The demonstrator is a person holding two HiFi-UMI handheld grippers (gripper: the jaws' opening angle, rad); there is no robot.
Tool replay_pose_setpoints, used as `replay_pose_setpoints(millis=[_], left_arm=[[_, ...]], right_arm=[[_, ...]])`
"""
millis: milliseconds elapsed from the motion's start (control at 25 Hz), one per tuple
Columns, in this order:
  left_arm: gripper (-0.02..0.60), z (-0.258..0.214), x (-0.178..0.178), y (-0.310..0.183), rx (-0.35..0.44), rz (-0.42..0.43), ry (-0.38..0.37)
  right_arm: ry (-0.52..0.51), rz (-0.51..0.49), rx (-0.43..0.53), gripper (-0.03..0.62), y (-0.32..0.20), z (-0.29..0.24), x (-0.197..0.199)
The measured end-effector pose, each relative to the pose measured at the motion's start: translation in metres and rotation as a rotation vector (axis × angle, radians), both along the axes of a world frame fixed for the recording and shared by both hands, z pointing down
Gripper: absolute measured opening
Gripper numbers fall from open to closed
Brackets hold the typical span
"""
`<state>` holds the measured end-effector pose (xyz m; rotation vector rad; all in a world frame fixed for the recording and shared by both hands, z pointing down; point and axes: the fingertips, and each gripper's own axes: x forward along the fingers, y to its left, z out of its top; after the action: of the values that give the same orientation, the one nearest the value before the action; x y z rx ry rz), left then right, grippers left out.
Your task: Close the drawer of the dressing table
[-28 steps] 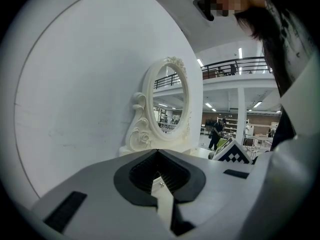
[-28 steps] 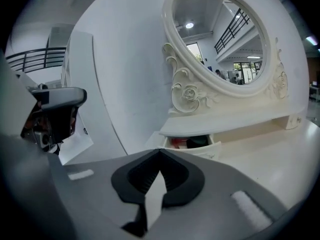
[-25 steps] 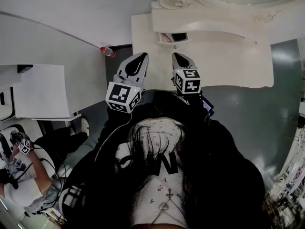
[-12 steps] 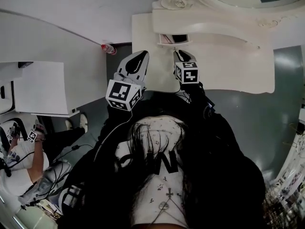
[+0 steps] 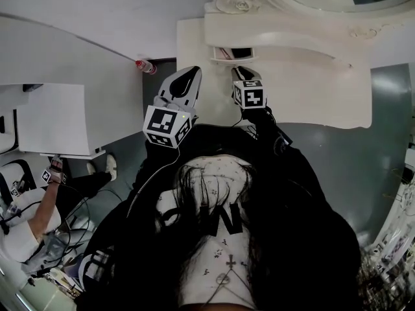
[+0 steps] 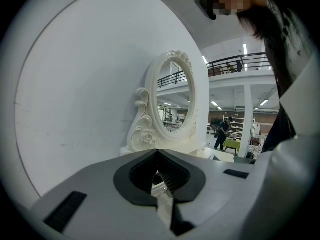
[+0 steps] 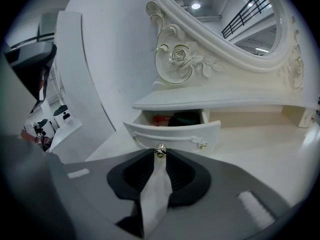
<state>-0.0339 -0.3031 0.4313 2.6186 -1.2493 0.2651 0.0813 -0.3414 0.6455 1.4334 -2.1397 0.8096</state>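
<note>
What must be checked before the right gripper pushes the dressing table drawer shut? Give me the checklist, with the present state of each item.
1. Drawer open and due a push: ok, it stands out from under the shelf.
2. Nothing over the drawer's rim: ok as far as shows; the red item and dark item lie inside.
3. Right gripper lined up on the knob: ok, its tips sit right at it.
4. Right jaws together for a push: ok.
5. Tips touching the knob: cannot tell.
6. Left gripper out of the way: ok, shut, empty, facing the oval mirror.
</note>
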Motion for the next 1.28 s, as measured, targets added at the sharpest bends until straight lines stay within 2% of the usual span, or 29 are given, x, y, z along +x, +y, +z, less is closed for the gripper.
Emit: replay_pose_setpoints(millis=[480, 1280], left_arm=[[0.000, -0.001, -0.002, -0.006, 0.002, 0.018, -0.012], [0.000, -0.001, -0.028, -0.007, 0.011, -0.014, -0.001]], right_arm=[[0.001, 0.007, 0.010, 0.081, -0.015, 0.002, -0.003], [0.030, 0.021, 0.012, 0.087, -0.041, 0.008, -0.004]])
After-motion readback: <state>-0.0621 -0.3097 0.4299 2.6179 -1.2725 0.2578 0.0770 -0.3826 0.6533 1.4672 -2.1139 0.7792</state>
